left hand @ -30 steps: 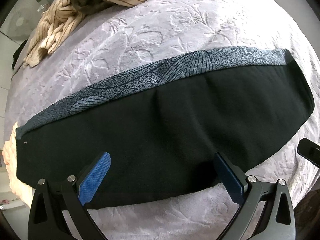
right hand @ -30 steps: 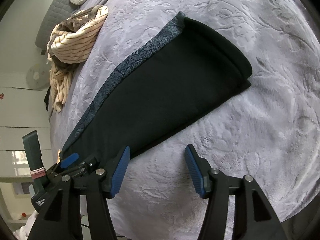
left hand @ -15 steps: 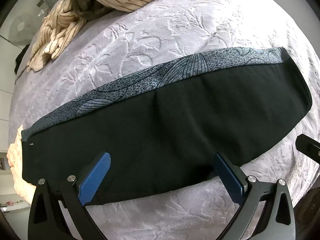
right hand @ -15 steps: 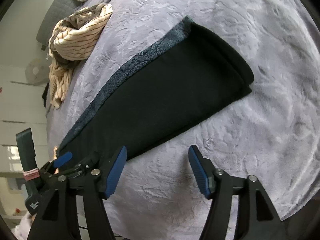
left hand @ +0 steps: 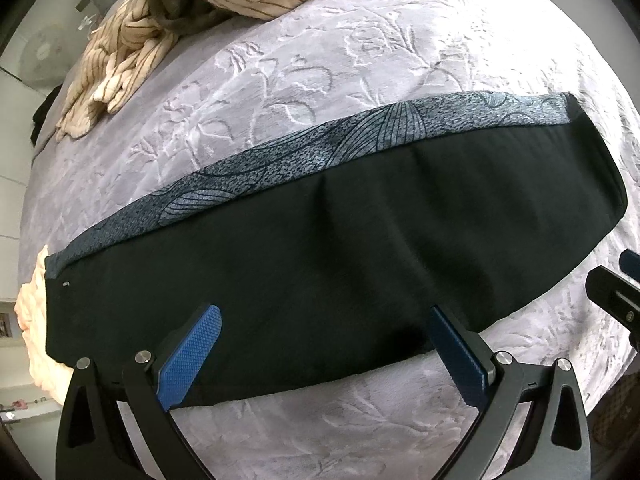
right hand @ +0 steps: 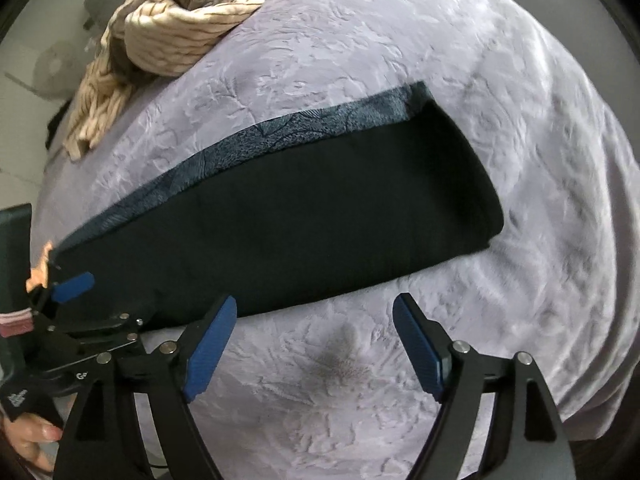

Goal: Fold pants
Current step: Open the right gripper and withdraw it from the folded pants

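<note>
While the long black folded pants with a grey-blue patterned side stripe (left hand: 340, 248) are lying flat across the middle of the frame on the pale lilac embossed plush bedspread (left hand: 320, 60), the left gripper (left hand: 324, 344) is hanging over their lower edge. Its blue textured pads are standing wide apart, one at the lower left and one at the lower right, and they are pressing on nothing; the black cloth is only lying behind them.

Seen from the right wrist view, the pants (right hand: 280, 216) are stretching from the left edge to the centre right, with the stripe along their upper side. The right gripper (right hand: 314, 344) is released too: its jaws have just been opening, and only bare bedspread (right hand: 520, 120) with a small dark spot is showing between them, just below the edge of the pants.

A crumpled cream striped garment (left hand: 192, 16) is lying on the bedspread in the upper left of both views, well apart from the pants. No container is visible in either view.
</note>
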A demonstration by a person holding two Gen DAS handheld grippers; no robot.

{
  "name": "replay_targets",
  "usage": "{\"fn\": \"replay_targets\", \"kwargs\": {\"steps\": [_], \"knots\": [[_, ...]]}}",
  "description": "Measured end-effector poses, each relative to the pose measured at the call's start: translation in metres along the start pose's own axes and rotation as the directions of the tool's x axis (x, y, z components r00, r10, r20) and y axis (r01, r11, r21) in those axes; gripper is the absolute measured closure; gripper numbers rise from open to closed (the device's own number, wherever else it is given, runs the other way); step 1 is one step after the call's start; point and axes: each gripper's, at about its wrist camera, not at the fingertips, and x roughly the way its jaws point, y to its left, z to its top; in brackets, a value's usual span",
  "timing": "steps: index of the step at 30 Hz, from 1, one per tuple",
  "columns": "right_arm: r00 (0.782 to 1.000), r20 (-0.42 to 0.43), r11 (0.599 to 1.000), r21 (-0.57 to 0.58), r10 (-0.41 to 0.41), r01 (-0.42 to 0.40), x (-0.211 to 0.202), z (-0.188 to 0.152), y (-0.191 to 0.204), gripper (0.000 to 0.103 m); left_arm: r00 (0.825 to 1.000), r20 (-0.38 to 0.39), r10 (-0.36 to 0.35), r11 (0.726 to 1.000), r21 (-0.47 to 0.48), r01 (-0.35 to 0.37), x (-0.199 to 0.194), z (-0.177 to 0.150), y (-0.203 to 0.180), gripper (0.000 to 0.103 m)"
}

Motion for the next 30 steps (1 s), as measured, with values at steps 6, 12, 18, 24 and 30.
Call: {"fn": "replay_targets", "kwargs": {"steps": [6,12,18,24,30], "knots": [[0.998,0.005,0.997,-0.056,-0.056,0.056,0.0,0.003,0.011,0.018,1.0,-0.003,0.005,1.0,0.0,-0.005,0.001,0.0,0.002,0.0],[0.998,-0.006,0.995,-0.069,-0.07,0.069,0.002,0.004,0.013,0.017,1.0,-0.005,0.003,1.0,0.005,-0.003,0.001,-0.001,0.001,0.0],[0.993,-0.017,0.989,-0.093,-0.118,0.116,0.006,0.004,0.017,0.017,1.0,-0.005,0.003,1.0,0.008,-0.003,0.001,-0.001,0.0,0.0],[0.994,-0.024,0.99,-0.098,-0.109,0.106,0.008,0.005,0.019,0.017,1.0,-0.006,0.005,1.0,0.011,-0.005,0.001,0.0,-0.002,0.0],[0.995,-0.033,0.992,-0.084,-0.097,0.094,0.009,0.002,0.016,0.017,1.0,-0.006,0.004,1.0,0.015,-0.004,0.001,0.0,-0.004,0.0]]}}
